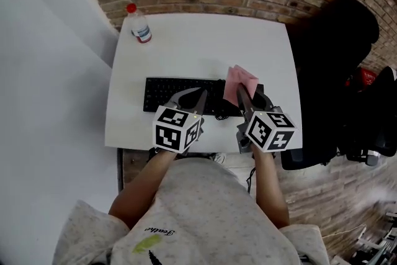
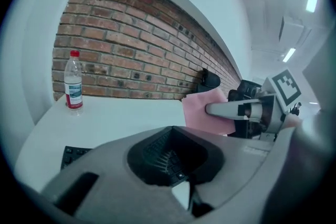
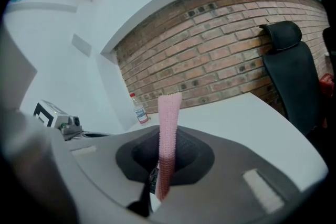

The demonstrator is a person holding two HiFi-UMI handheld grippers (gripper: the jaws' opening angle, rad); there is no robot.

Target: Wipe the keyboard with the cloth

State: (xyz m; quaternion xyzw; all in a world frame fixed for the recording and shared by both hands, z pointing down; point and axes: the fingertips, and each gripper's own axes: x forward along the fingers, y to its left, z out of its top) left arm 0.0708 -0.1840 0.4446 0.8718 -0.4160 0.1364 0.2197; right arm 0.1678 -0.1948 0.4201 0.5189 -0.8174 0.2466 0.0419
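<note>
1. Closest to me, my right gripper has its jaws clamped tight on the pink cloth, which sticks straight up out of them like a little flag. The hold looks solid, but most of the fabric sits above the jaws. I'd tip the gripper forward so cloth meets the keys, not plastic.
2. My left gripper is closed with nothing in it, over the middle of the keyboard. I can't tell if it's touching. I'd press it down there so the board doesn't skate around.
3. The keyboard lies flat near the front of the white table, and the cloth is over its right end. I reckon I should start there and use long, light strokes leftward.
4. The bottle at the back left corner is well apart, so no worries there.
</note>
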